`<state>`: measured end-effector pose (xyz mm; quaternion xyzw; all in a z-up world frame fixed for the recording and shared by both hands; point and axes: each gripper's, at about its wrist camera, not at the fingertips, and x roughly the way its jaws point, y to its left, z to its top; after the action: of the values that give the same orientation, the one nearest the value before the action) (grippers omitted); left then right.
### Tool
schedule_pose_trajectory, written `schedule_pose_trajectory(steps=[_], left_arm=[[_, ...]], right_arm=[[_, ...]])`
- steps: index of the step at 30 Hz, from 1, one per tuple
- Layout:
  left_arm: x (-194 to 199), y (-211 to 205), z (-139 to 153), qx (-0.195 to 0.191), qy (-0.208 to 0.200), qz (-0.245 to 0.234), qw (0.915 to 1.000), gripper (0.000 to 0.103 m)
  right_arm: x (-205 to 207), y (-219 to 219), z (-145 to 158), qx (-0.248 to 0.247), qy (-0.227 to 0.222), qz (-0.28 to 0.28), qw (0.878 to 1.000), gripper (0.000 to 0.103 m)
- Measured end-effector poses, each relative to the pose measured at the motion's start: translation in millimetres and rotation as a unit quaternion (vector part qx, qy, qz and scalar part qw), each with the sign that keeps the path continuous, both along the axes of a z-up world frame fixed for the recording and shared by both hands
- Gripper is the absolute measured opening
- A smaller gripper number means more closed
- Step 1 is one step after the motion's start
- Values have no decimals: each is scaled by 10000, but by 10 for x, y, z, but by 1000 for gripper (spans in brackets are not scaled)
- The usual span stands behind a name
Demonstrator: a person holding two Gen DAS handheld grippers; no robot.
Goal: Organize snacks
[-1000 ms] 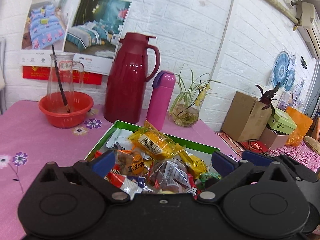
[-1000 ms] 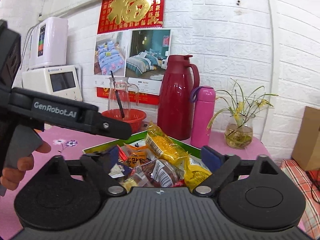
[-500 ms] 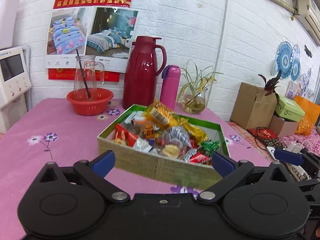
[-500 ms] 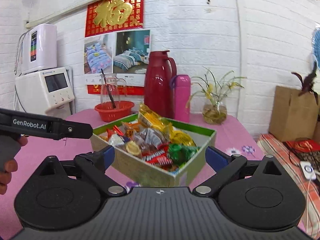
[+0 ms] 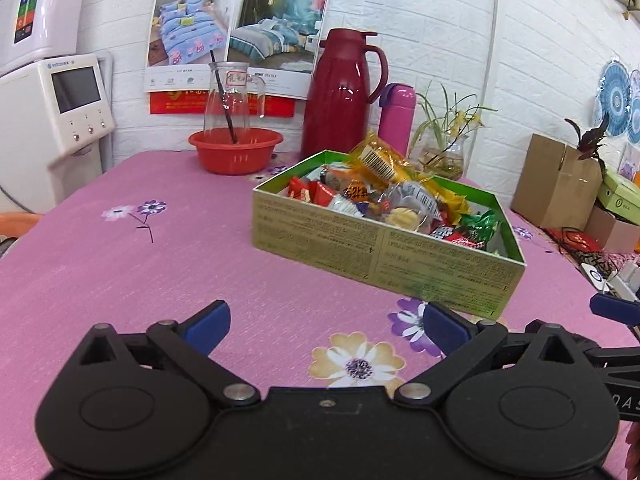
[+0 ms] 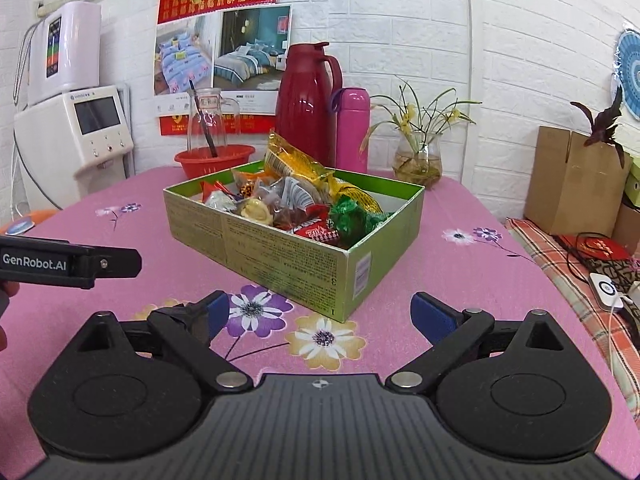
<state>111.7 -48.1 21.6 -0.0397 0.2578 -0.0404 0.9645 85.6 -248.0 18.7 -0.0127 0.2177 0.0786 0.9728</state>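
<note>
Dozens of crinkly wrapped snacks (image 6: 296, 204) fill the open green cardboard box (image 5: 384, 256), a long yellow foil packet (image 5: 384, 164) sticking up above its rim. It sits on the pink flowered cloth surface (image 5: 132, 272) ahead of both your tools. Your left hand-held gripper (image 5: 326, 322) and right hand-held gripper (image 6: 320, 312) hold nothing, blue-padded fingers spread wide. Beyond the box stand a glossy red thermos jug (image 6: 306, 104) and a pink flask (image 6: 352, 130).

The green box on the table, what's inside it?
The green box holds a heap of wrapped snacks: a long yellow packet on top, a green-foil candy, red wrappers. Whatever lies beneath the pile, and the box floor there, is covered.
</note>
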Motion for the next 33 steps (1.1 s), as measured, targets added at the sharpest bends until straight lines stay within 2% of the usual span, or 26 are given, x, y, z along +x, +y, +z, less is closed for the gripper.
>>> schedule_pose_trajectory(steps=[9,18,33], left_arm=[[-17,-5,-14,42,20,52,10000,103],[-108,-83,170,280,-190,50,9994,103],[-212,-113,243,339,-387,4,9987,103]], right_arm=[[-5,-22,16,39,-65,-152,9999,103],[-79,12,213,75,-175,-106,9998,103],[-159,41,311,34,-253,-125,9996,103]])
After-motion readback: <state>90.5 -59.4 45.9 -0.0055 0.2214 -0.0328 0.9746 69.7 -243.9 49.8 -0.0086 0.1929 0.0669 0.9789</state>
